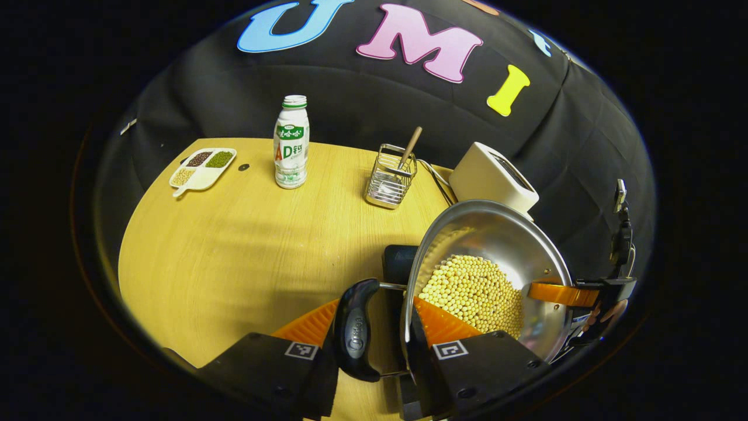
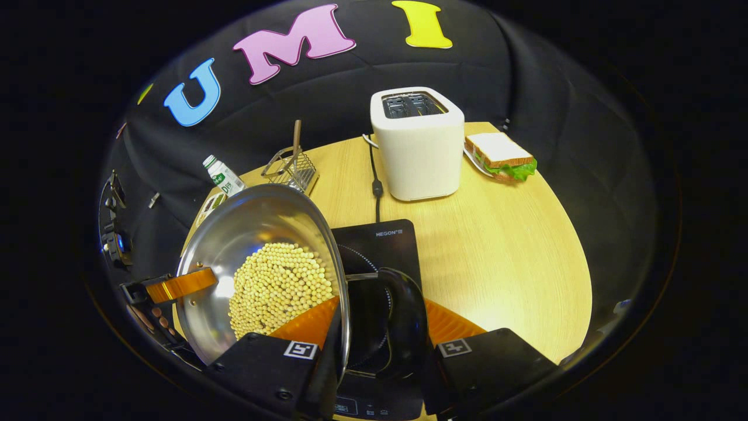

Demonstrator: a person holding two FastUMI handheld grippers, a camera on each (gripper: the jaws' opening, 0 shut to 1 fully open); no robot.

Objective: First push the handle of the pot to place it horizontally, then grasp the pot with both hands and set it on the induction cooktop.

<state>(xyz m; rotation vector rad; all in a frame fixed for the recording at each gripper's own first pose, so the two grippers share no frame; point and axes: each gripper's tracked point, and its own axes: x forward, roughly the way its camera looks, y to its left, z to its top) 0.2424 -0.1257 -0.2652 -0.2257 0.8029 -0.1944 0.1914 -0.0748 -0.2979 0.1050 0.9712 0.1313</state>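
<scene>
The pot (image 1: 497, 257) is a single steel bowl-shaped vessel holding a heap of pale yellow beans (image 1: 476, 292). It has two black side handles, one on each side, so its long axis runs from handle to handle, from one tongs to the other. In the left gripper view the left handle (image 1: 355, 330) lies between the fingers of the left tongs (image 1: 374, 327), one finger outside the handle and the other against the pot's rim and inner wall, so the tongs grip the handle and rim together. In the right gripper view the right handle (image 2: 403, 318) sits the same way in the right tongs (image 2: 380, 324), which are closed around handle and rim. The pot looks tilted in both views, its open mouth turned toward the back wall. It is held above the one black induction cooktop (image 2: 380, 245), near the front edge of the desk (image 1: 234, 245); whether its base touches the cooktop cannot be told. In each view the opposite tongs reach the far rim, with fingers of a hand behind.

Behind the cooktop stands one white toaster (image 2: 418, 146) with a cord, and beside it, toward the desk's far right edge, one sandwich (image 2: 499, 155) on a plate. Along the back edge sit one wire caddy (image 1: 390, 175) with a wooden stick, one bottle (image 1: 291, 143), and one divided dish (image 1: 203, 168) with three kinds of beans.
</scene>
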